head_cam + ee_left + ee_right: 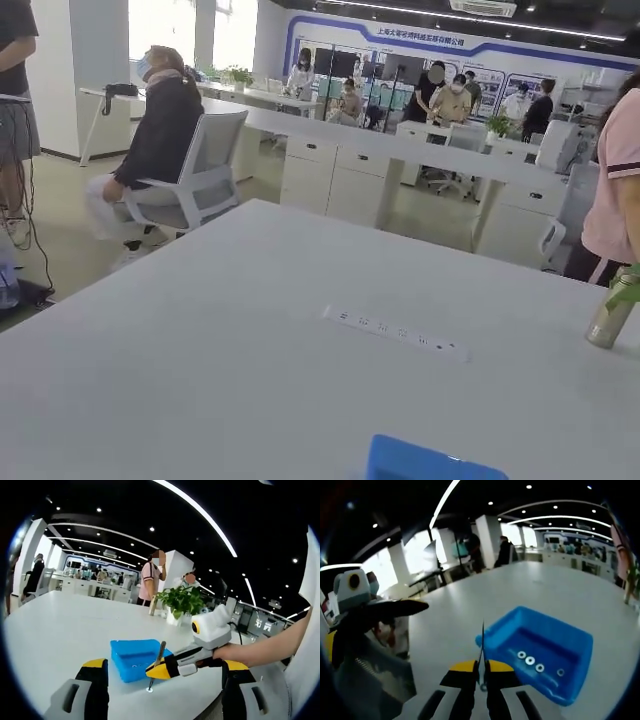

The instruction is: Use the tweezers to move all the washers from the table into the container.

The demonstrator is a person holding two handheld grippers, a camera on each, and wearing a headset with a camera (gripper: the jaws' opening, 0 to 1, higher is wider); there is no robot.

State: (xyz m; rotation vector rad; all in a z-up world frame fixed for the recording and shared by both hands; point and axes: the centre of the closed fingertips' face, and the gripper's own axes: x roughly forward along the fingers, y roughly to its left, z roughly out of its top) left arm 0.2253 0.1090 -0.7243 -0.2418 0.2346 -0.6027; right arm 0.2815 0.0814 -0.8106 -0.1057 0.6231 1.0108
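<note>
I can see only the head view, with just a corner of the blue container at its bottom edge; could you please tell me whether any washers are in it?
Observer: Yes. The right gripper view shows four washers lying inside the blue container.
Operator: Thank you. Which gripper has the tweezers?
Observer: The right gripper; its tongs are shut on the tweezers.
Operator: Is anything on the table for it to pick up?
Observer: In the left gripper view, what looks like one washer lies on the table beside the container, right at the tweezers' tip.
</note>
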